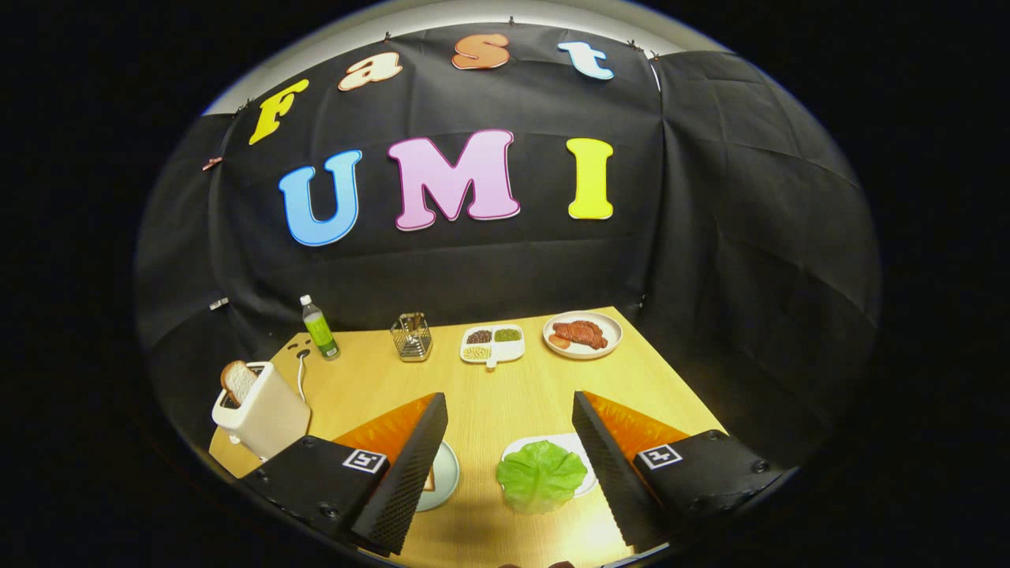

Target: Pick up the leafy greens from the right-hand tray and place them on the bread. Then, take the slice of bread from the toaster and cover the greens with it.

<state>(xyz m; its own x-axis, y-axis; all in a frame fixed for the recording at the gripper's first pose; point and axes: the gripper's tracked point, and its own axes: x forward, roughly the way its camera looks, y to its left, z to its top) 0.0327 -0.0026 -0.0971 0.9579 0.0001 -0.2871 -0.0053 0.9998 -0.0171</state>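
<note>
Two fingers of the gripper (505,465) are spread wide apart over the near part of the tabletop (489,394), holding nothing. Between them, nearer the right finger, the greens (540,476) lie on a white tray (585,480) by the near edge; the leaf overhangs the tray's near rim, and the right finger hides the tray's right side. Just inside the left finger sits a pale plate (447,473), mostly hidden behind that finger, with a small sliver of bread (430,480) showing on it at the finger's edge.

At the near left corner stands a white toaster (264,414), a slice (237,382) poking up out of its slot, leaning a little. Its cord (301,379) runs back along the left edge.

Along the far edge, from left to right: a green bottle (319,327) with a white cap, upright near the far left corner; a wire holder (412,337); a white divided dish (493,345) with dark, green and pale contents in separate compartments; and a round plate with meat (582,334) near the far right corner. These four stand well apart from the gripper and from each other, beyond both fingers.
</note>
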